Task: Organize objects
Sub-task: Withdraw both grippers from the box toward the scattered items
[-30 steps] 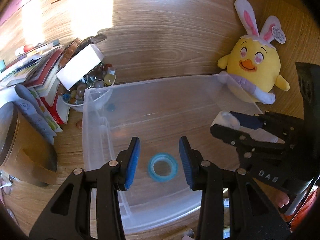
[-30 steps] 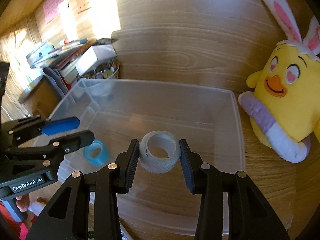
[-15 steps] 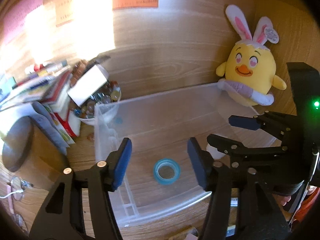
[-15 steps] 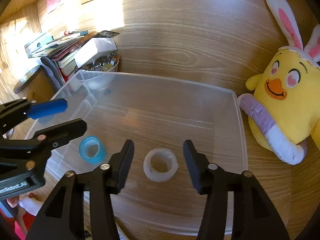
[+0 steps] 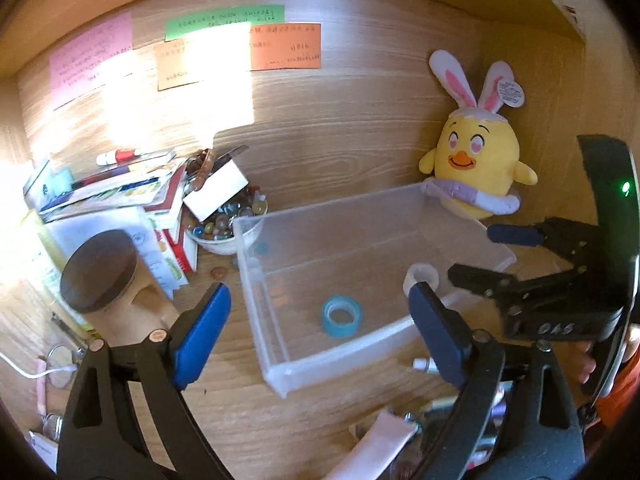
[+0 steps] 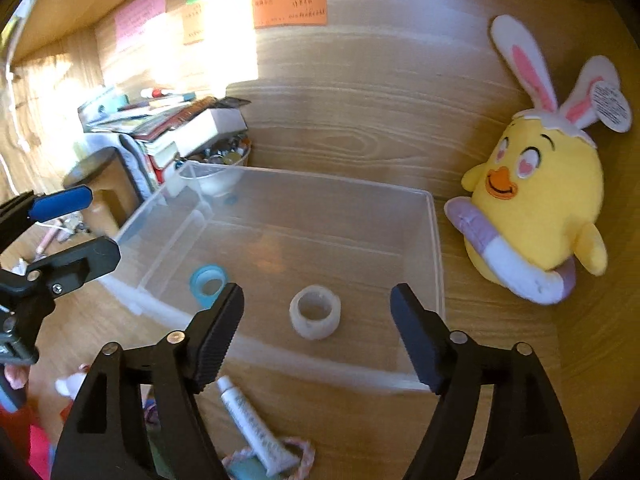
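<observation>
A clear plastic bin [image 5: 256,264] [image 6: 434,240] stands on the wooden desk. Inside it lie a blue tape roll [image 5: 342,315] [image 6: 208,282] and a white tape roll [image 6: 315,312] [image 5: 420,276]. My left gripper [image 5: 320,328] is open and empty, held above and in front of the bin. My right gripper [image 6: 316,328] is open and empty, just in front of the white roll and above the bin's near wall; it also shows at the right of the left wrist view [image 5: 492,252].
A yellow chick plush [image 5: 476,168] [image 6: 540,204] sits right of the bin. A bowl of marbles [image 5: 224,228], stacked books [image 5: 120,188] and a wooden jar [image 5: 108,280] stand left. A white tube [image 6: 248,424] and a braided ring [image 6: 296,456] lie in front.
Both grippers have pulled back and up from the bin and opened wider. The right gripper let go of the white tape roll, which now lies on the bin floor.
</observation>
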Tool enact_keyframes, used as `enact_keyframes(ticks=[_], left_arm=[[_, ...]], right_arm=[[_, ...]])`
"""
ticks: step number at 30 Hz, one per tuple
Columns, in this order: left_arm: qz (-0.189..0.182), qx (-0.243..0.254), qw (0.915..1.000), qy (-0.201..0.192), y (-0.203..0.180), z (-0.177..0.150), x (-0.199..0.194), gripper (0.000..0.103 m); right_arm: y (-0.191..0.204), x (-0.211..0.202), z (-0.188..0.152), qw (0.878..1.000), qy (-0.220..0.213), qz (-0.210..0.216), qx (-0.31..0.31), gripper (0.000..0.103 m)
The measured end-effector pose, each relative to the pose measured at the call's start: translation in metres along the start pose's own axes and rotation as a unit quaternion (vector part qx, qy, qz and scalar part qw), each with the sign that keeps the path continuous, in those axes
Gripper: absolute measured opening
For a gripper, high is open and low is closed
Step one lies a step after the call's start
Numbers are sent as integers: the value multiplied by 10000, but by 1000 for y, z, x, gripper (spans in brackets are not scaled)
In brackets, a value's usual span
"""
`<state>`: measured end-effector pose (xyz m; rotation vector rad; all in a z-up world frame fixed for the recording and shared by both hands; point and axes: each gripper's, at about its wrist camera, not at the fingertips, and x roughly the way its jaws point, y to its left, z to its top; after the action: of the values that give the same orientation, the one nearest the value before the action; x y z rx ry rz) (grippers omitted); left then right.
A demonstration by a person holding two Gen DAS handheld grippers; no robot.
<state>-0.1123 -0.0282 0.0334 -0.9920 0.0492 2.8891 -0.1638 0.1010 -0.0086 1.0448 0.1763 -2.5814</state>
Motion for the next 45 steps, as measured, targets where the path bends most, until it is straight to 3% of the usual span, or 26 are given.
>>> enact_keyframes(ticks=[10, 17, 22, 32, 40, 45], left_arm=[[-146, -90, 9985, 527, 11, -52, -10, 94], [-63, -209, 9964, 823, 20, -95, -20, 94], [-59, -587, 9933, 991, 35, -126, -27, 94], [-161, -709, 9920, 1032, 39, -147, -37, 93], [-438, -706, 9909, 1060, 32, -153, -33, 65], [-436, -578, 9921, 1025, 31, -156, -36, 54]], right_arm=[[16, -38, -25, 9993, -261, 261, -16, 79], [17, -49, -55, 9996, -204, 199, 69, 79], [10, -50, -79, 9994, -56, 191, 268, 79], [4, -54, -109, 9971, 171, 379, 643, 79], [46, -54, -107, 9980, 74, 632, -5, 76], [70, -44, -106, 9956, 180, 812, -430, 48]])
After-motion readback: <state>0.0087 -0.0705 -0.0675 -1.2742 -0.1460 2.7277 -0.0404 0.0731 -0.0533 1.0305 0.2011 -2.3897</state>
